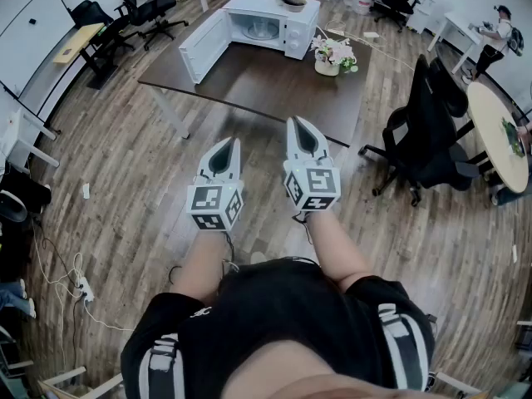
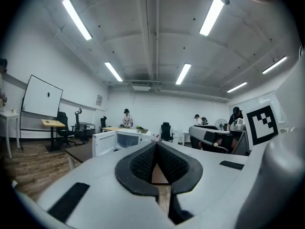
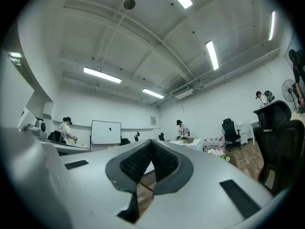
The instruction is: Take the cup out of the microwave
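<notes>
Left tongs [image 1: 229, 145]: clenched, the tips meet [image 2: 156, 144] and nothing sits between the pads; you hold them over the wooden floor [image 1: 125, 165], well short of the near edge of the surface [image 1: 266, 86]
Right tongs [image 1: 301, 129]: clenched as well, the tips touch [image 3: 151, 142] and the pads are bare; they are just beside the left pair and a little nearer to the near edge of the surface
Microwave [image 1: 291, 19]: stands at the far edge of the surface, towards the far left corner; your left gripper view also catches it [image 2: 128, 138]
Door [image 1: 204, 46]: swung wide open, hanging out towards the left edge of the surface, with its inner face turned to you
Cup: you cannot pick it out from here; the open cavity shows only a pale round shape that is too small to tell
Bowl [image 1: 293, 3]: rests on top of the microwave, at its far side
Flowerpot [image 1: 327, 63]: white, with pale blooms, on the surface just to the right of the microwave, near the far right corner
Chair [image 1: 432, 131]: black, on the floor beside the right edge of the surface
You: facing the near edge of the surface, both arms stretched forward, tongs apart from everything on it
</notes>
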`<state>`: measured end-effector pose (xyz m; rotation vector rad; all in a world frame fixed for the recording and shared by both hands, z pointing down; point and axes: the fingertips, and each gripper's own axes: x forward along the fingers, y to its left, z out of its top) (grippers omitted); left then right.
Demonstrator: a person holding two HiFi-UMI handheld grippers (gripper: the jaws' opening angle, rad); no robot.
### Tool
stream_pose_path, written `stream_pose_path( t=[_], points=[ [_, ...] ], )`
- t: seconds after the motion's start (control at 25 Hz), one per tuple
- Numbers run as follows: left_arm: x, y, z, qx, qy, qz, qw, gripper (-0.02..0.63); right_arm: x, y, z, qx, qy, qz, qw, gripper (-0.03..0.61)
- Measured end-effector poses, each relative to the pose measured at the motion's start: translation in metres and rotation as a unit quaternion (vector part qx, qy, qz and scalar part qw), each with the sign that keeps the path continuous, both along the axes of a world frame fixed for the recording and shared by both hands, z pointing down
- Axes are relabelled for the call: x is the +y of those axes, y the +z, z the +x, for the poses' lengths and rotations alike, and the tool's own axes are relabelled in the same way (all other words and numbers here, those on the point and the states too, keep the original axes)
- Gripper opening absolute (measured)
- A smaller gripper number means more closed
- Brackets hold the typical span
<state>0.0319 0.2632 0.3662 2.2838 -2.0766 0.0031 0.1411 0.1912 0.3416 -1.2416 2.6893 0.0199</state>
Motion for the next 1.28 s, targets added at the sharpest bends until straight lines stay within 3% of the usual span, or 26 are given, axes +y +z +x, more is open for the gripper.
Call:
stream_pose_path(
  t=[0.4, 0.92, 1.28],
  points=[
    [-0.008, -0.002, -0.010, 0.000, 0.005, 0.004, 1.0000, 0.002, -0.004, 0.005, -0.014, 0.001, -0.003, -0.007, 1.000, 0.000],
    [-0.030, 0.006, -0.057, -0.001, 0.026, 0.014, 0.9996, 0.002, -0.025, 0.009, -0.056, 0.006, 0.026, 0.002, 1.000, 0.002],
    [-0.107, 0.022, -0.088, -0.008, 0.019, 0.012, 0.9997, 0.002, -0.105, 0.022, -0.083, 0.006, 0.025, 0.004, 1.000, 0.002]
  ],
)
